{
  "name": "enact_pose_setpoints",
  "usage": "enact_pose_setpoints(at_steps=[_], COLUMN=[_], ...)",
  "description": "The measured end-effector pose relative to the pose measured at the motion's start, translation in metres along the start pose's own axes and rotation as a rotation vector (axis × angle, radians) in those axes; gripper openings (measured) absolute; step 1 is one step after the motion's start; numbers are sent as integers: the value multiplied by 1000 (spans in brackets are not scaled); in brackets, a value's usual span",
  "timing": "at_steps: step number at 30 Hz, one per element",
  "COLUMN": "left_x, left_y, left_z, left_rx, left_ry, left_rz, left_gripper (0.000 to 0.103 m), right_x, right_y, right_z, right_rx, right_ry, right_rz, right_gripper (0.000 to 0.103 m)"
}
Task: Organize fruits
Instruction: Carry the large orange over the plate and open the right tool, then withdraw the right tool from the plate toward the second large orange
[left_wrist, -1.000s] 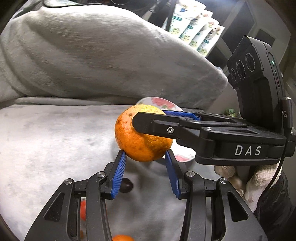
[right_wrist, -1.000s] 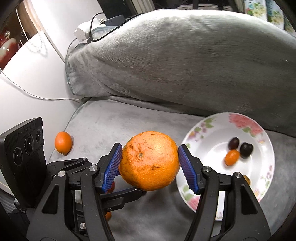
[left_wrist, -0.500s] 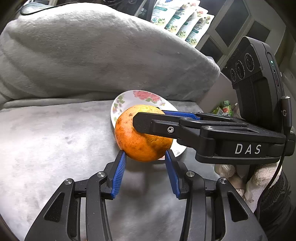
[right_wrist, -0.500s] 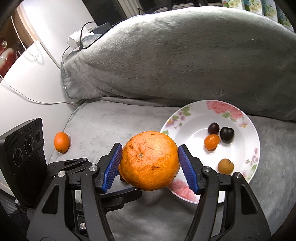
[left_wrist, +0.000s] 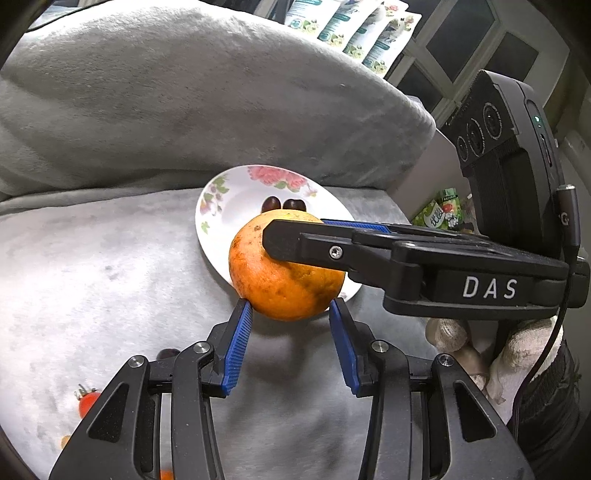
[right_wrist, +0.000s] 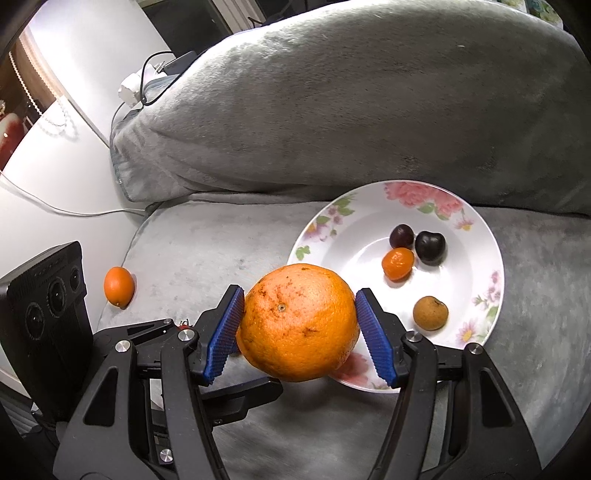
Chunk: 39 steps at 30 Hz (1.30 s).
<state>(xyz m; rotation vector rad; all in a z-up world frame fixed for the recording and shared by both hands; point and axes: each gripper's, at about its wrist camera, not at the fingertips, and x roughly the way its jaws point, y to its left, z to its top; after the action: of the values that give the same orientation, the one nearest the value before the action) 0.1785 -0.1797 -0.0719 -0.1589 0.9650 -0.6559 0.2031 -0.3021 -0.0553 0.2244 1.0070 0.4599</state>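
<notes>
A: The right tongs (right_wrist: 299, 326) are clamped on the big orange (right_wrist: 300, 322), one blue pad on each side, and it hangs at lower centre of the right view, over the near rim of the flowered plate (right_wrist: 476, 236).

B: And the left tongs (left_wrist: 290, 338)?

A: Parted and holding nothing. In the left view their blue pads sit just under the orange, at centre frame, and I cannot tell whether they brush the peel.

B: So what worries you?

A: Three things. The pads pinch a round fruit near its widest part, so a tilt or a bump from the left tongs could squeeze it out, and it would roll across the soft grey couch seat (right_wrist: 207, 254).

B: Second?

A: The plate rests on a cushion, not a firm surface. Set the orange down hard on the near rim and I'd expect the plate to tip and spill.

B: What's in it?

A: Two dark cherries (right_wrist: 430, 246), a small orange fruit (right_wrist: 397, 263) and a brownish one (right_wrist: 430, 312), right of centre in that view. Dropping the orange among them could knock them about or bruise them.

B: Anything loose?

A: A small orange fruit (right_wrist: 119, 287) at the left of the right view, and a cherry tomato (left_wrist: 88, 401) at lower left of the left view.
</notes>
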Motion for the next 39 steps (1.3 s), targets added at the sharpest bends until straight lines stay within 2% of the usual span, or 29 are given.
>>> enact_pose_setpoints(at_steps=[8, 18, 31, 33, 39], left_x=[3, -17, -51, -56, -77], left_y=[-6, -10, 7, 9, 27], left_z=[-1, 0, -10, -12, -18], left_rx=[6, 42, 27, 27, 5], left_ry=[1, -46, -104, -116, -157], left_rz=[-6, 1, 42, 52, 99], left_gripper=[42, 42, 42, 43, 51], right_x=[0, -24, -31, -32, -37], right_y=[-12, -16, -9, -5, 7], right_z=[-4, 1, -9, -11, -16], right_rx=[32, 52, 34, 24, -11], right_ry=[6, -87, -112, -122, -150], right_rz=[-20, -30, -47, -62, -96], right_gripper=[66, 66, 69, 75, 75])
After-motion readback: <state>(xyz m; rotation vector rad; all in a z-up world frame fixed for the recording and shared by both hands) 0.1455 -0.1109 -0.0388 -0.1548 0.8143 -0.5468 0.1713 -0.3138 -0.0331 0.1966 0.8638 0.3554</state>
